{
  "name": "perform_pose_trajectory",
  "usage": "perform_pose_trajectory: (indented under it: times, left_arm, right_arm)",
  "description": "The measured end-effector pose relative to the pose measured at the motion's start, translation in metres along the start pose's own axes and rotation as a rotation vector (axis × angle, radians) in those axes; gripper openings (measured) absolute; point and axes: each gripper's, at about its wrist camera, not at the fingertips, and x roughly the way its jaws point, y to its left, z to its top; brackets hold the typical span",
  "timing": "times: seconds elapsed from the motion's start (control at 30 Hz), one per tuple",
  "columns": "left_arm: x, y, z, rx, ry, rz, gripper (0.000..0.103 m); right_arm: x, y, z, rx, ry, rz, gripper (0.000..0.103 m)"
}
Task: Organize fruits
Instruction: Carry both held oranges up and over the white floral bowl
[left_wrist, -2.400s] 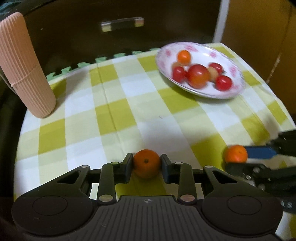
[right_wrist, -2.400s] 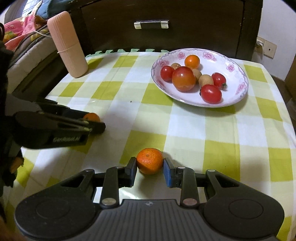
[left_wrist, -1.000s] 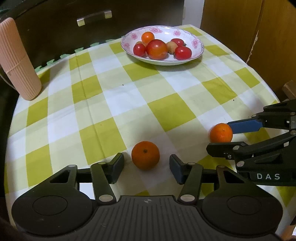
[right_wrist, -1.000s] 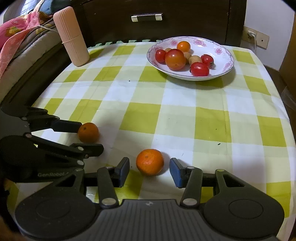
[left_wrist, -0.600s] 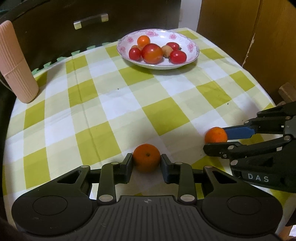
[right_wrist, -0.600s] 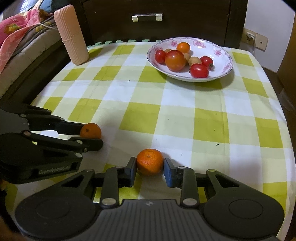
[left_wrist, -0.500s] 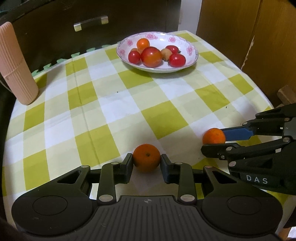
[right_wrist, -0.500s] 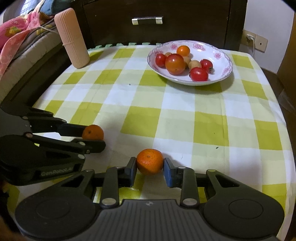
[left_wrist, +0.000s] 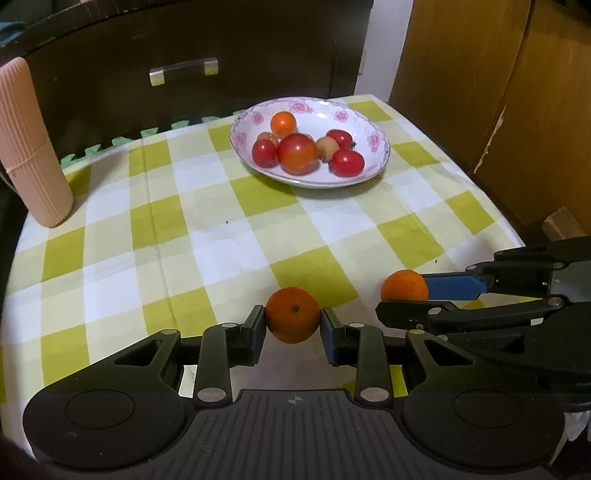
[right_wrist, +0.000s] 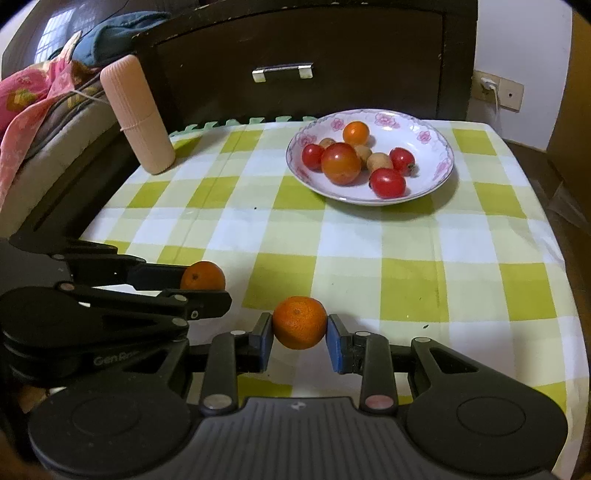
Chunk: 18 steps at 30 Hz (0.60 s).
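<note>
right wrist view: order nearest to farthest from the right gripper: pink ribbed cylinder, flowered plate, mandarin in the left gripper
1. Mandarin in the left gripper: just left of the right gripper, low over the near cloth.
2. Flowered plate: ahead and slightly right, mid-table, holding tomatoes and other small fruit.
3. Pink ribbed cylinder: far left corner, standing by the dark cabinet.

Two small round oranges, dimpled skin. One low at centre of the left wrist view, stem dimple facing the camera, pinched between two dark pads. The other low at centre of the right wrist view, pinched likewise. White floral-rimmed dish in the upper centre-right, holding red tomatoes, a small orange, brownish fruits.
</note>
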Motion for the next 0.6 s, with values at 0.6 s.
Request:
perform_pose_trajectory:
  times: [0.6]
  left_arm:
    - [0.006,-0.003,0.056,-0.007,-0.105,-0.01,0.038]
  right_arm:
    - [-0.006,-0.032,0.049,0.084,-0.113,-0.049,0.03]
